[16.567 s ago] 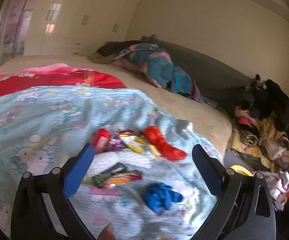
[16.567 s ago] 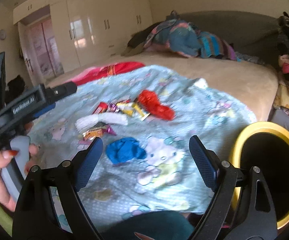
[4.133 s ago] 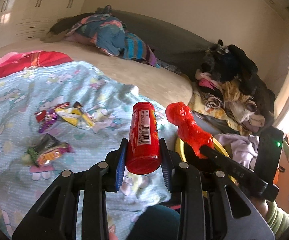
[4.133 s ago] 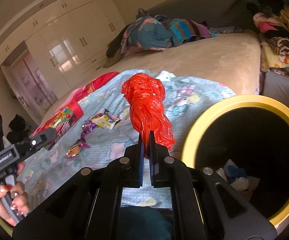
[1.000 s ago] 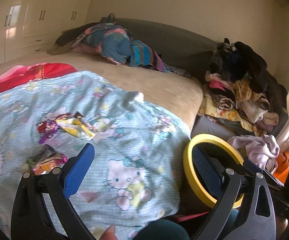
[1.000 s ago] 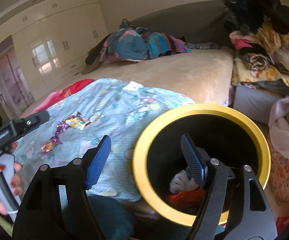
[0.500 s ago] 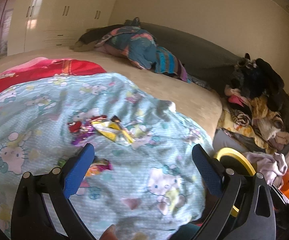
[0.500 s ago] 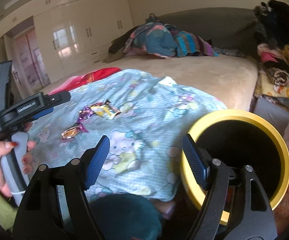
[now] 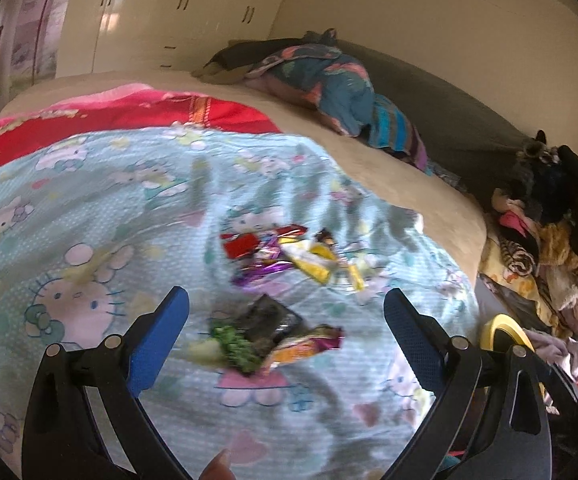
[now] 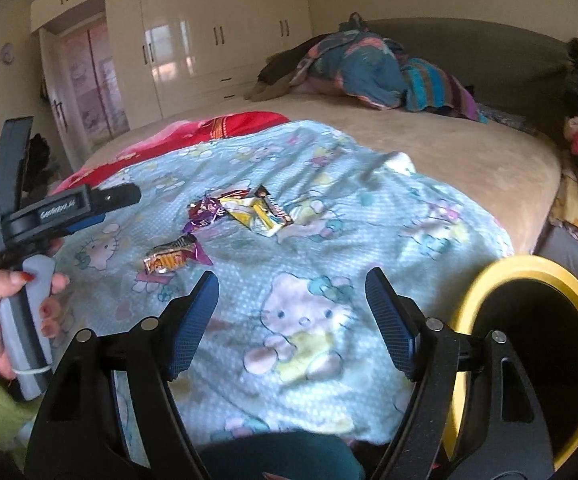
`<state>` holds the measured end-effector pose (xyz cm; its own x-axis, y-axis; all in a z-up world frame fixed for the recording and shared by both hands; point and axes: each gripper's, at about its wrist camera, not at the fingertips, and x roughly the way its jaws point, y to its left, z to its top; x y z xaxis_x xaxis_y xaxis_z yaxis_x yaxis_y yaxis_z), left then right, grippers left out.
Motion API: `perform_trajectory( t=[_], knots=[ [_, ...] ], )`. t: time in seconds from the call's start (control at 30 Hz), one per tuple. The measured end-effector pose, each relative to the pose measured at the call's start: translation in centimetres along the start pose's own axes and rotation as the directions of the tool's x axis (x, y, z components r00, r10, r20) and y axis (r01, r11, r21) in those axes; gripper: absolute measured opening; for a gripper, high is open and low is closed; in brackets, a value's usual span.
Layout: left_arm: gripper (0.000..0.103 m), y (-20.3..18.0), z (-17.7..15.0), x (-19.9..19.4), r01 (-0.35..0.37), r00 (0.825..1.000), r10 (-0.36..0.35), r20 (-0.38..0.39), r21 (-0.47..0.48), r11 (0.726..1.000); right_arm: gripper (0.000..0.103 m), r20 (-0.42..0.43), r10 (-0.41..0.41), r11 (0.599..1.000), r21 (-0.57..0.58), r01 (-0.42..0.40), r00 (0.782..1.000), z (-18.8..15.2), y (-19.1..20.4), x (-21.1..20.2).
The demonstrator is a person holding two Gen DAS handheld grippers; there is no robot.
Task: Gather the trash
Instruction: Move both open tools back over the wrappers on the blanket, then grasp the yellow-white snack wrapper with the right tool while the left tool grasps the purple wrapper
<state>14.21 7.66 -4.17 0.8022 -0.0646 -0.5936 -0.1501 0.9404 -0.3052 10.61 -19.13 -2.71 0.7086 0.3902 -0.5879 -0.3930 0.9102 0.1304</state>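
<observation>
Cream wardrobe doors (image 10: 193, 48) line the far wall behind the bed (image 10: 469, 160), and a pale blue cartoon-cat blanket (image 10: 329, 264) covers the near half of the mattress. On my left feed the left claw (image 9: 285, 342) hangs over that blanket with its blue pads wide apart and nothing between them. Just past the pads lies a small heap of wrappers (image 9: 265, 332): something dark, something green, an orange-and-purple packet, all smeared by motion blur so I cannot read them or tell where one ends. Farther up the blanket sits a second cluster of wrappers (image 9: 289, 254), red, purple and yellow, also soft at the edges. On the right feed the right claw (image 10: 291, 322) is likewise spread open and empty, over a printed cat face. Beside it, off the bed's edge, stands the yellow-rimmed bin (image 10: 485, 280); its inside is black shadow and its lower rim is cut by the claw frame, so I cannot see its contents. Heaped clothes (image 9: 545, 248) crowd the right margin, partly cropped by the lens.
</observation>
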Motion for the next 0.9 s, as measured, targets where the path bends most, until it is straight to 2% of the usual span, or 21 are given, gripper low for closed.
perform_trajectory(
  t=[0.17, 0.3, 0.37, 0.5, 0.57, 0.67, 0.73, 0.77, 0.9],
  knots=[
    [0.094, 1.9, 0.4, 1.5, -0.002, 0.999, 0.002, -0.039, -0.012, 1.000, 0.067, -0.024, 0.024, 0.999, -0.036, -0.025, 0.999, 1.8, 1.1, 3.1],
    [0.092, 2.8, 0.6, 3.5, 0.006, 0.996, -0.006, -0.088, -0.004, 1.000, 0.063, -0.059, 0.035, 0.997, -0.073, -0.040, 0.998, 2.9, 2.1, 5.9],
    [0.082, 3.0, 0.6, 4.3, 0.013, 0.994, -0.013, -0.109, 0.002, 1.000, 0.062, -0.078, 0.037, 0.996, -0.073, -0.043, 0.996, 3.2, 2.1, 7.0],
    [0.072, 3.4, 0.6, 6.3, 0.035, 0.987, -0.034, -0.157, 0.008, 0.999, 0.054, -0.121, 0.035, 0.995, -0.084, -0.046, 0.992, 3.7, 2.5, 9.7],
    [0.064, 3.6, 0.7, 7.4, 0.040, 0.983, -0.037, -0.182, 0.013, 0.999, 0.050, -0.136, 0.033, 0.994, -0.102, -0.047, 0.990, 3.9, 2.8, 10.8],
    [0.059, 3.5, 1.2, 8.5, 0.053, 0.978, -0.047, -0.203, 0.026, 0.998, 0.048, -0.146, 0.032, 0.991, -0.124, -0.051, 0.989, 4.3, 3.2, 12.2],
    [0.055, 3.2, 1.5, 9.1, 0.070, 0.975, -0.058, -0.213, 0.048, 0.996, 0.038, -0.155, 0.022, 0.991, -0.129, -0.043, 0.988, 4.6, 3.2, 13.0],
    [0.052, 3.1, 1.6, 9.4, 0.077, 0.973, -0.062, -0.221, 0.059, 0.995, 0.037, -0.161, 0.020, 0.991, -0.128, -0.041, 0.987, 4.8, 3.2, 13.5],
    [0.052, 2.3, 1.9, 10.7, 0.076, 0.968, -0.046, -0.246, 0.114, 0.991, 0.035, -0.182, 0.002, 0.991, -0.135, -0.027, 0.983, 5.3, 3.1, 15.3]
  ],
)
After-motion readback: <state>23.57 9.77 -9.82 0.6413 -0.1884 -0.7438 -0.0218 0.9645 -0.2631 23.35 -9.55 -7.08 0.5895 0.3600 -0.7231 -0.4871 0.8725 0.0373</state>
